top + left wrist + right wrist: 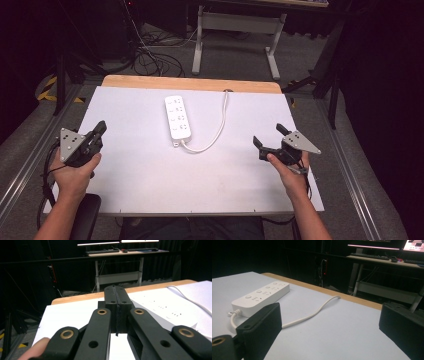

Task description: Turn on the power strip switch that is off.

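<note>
Your matt white sheet-covered table point(150, 170) shows a bare, smooth light-wood strip point(192, 83) along its far edge. On it lies a white, smooth plastic power strip point(178, 117) with a faint sheen, trailing a white rubbery cable point(218, 126). Your black matt plastic left gripper point(117, 302) carries brass-coloured metal rivets point(102, 312); your right gripper point(270, 136) wears a dull grey plate point(301, 142).

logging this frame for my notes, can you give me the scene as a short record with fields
surface: white table top with a wooden strip along the far edge
object: white power strip, lying flat near the middle, far half
cable: white cord curves from the strip's near end to the far edge
left gripper: jaws shut, empty, at the left edge
right gripper: jaws open, empty, at the right side
contact: neither gripper touches the strip
</note>
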The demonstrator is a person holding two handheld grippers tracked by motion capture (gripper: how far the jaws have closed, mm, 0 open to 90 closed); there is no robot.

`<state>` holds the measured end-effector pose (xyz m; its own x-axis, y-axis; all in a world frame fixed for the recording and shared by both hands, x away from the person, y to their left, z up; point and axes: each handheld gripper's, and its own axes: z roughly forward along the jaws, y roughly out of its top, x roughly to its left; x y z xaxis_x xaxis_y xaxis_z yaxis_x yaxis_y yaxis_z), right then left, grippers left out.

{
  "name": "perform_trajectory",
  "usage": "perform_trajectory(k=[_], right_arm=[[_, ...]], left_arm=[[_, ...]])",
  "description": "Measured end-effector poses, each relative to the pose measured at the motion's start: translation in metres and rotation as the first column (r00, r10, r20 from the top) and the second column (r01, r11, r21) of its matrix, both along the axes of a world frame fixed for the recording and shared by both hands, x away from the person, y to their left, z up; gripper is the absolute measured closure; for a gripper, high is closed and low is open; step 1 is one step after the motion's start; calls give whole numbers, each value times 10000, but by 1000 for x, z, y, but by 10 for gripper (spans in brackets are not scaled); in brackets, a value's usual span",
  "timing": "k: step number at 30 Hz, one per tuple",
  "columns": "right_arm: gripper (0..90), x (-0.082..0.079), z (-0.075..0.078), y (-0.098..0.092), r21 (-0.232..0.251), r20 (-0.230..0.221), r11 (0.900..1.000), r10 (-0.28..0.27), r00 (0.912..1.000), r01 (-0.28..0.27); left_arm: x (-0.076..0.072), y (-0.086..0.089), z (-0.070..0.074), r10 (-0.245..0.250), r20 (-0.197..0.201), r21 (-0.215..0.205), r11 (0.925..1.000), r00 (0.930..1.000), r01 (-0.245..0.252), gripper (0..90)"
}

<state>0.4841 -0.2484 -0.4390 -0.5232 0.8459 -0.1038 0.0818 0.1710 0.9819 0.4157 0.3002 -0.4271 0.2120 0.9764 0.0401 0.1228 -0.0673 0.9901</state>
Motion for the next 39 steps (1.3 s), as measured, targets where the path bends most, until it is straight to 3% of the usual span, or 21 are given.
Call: perform_trajectory(k=[3, 18, 23, 29, 39], right_arm=[[49, -1, 0, 0, 19, -18, 10000, 5, 10000, -5], [49, -2, -1, 0, 41, -56, 10000, 18, 10000, -17], [49, -2, -1, 0, 49, -63, 10000, 7, 10000, -6], [50, -2, -1, 0, 73, -87, 10000, -37, 10000, 38], [50, -1, -1, -1, 61, -126, 10000, -30, 9999, 31]], left_arm=[[1, 3, 1, 75, -69, -212, 9997, 9999, -77, 899], [6, 4, 10, 38, 90, -367, 9993, 10000, -35, 900], [6, 3, 14, -12, -114, -245, 9997, 9999, 10, 900], [8, 1, 19, -339, -413, -416, 9986, 9986, 322, 900], [19, -6, 34, -714, -438, -127, 9974, 9965, 709, 899]])
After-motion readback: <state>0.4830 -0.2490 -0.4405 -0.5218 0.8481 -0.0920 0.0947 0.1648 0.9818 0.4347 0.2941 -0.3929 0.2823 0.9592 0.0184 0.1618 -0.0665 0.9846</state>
